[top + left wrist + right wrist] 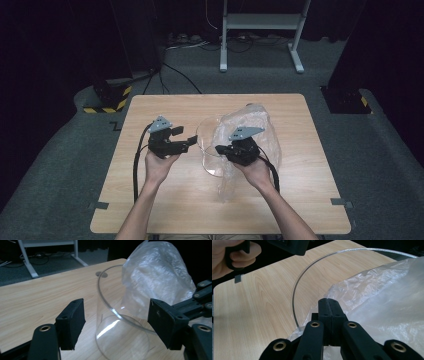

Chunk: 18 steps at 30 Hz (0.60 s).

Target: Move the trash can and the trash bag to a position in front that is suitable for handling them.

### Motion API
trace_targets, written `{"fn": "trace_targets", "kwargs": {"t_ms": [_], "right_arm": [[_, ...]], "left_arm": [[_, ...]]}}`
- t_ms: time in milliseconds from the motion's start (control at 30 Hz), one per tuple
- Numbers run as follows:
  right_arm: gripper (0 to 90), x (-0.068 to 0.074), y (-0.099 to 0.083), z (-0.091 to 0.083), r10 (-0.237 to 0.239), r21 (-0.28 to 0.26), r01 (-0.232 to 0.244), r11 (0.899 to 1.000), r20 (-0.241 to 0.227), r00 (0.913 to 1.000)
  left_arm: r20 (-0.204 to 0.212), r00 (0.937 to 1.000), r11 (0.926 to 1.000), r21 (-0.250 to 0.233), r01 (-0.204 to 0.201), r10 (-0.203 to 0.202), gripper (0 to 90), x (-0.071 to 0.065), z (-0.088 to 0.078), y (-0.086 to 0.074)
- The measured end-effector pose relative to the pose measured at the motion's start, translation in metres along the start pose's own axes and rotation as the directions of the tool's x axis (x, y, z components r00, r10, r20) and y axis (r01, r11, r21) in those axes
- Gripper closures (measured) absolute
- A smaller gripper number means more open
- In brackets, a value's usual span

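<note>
Crinkly plastic bag (157, 277) (translucent) pinched by right gripper (329, 305) beside round clear glass jar (117, 322); left gripper (117, 321) fingers spread.

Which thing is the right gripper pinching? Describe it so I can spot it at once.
On the wooden table, right of centre, stands a clear glass cylinder. Draped against its right side is a crinkled translucent plastic bag, pinched by the right gripper; it alone is cloudy and soft.

Wood table (165, 210) is carrying a clear glass bowl (206, 150) mid-table, with a plastic bag (260, 130) lying right of it.
</note>
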State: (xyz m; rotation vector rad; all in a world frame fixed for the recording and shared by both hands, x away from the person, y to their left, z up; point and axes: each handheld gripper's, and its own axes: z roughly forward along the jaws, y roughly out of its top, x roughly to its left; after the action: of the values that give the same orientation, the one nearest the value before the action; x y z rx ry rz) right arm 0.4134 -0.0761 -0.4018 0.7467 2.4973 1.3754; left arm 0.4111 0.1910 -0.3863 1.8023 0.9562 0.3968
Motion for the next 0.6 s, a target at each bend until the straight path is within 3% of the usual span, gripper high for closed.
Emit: {"fn": "trace_targets", "kwargs": {"t_ms": [133,267,333,467,600], "right_arm": [[90.0,0.000,0.000,0.000,-0.006,0.005,0.006,1.000,0.004,1.0000],[90.0,0.001,0.000,0.000,-0.011,0.010,0.011,1.000,0.007,0.9999],[90.0,0.002,0.000,0.001,-0.016,0.011,0.016,1.000,0.010,0.9998],[90.0,0.002,0.000,0.001,-0.017,0.012,0.017,1.000,0.009,0.9998],[90.0,0.006,0.001,0.001,-0.038,0.005,0.038,0.999,0.006,0.9993]], "left_arm": [[0.033,0.9990,0.9990,0.033,-0.031,0.030,30.8,-0.009,0.010,0.010],[0.064,0.9978,0.9953,0.094,-0.022,0.016,28.8,-0.015,0.028,0.017],[0.070,0.9974,0.9915,0.128,-0.024,0.015,28.3,-0.019,0.039,0.021],[0.072,0.9971,0.9881,0.149,-0.037,0.026,28.7,-0.023,0.046,0.023],[0.095,0.9950,0.9848,0.167,-0.049,0.033,37.2,-0.026,0.051,0.022]]}}
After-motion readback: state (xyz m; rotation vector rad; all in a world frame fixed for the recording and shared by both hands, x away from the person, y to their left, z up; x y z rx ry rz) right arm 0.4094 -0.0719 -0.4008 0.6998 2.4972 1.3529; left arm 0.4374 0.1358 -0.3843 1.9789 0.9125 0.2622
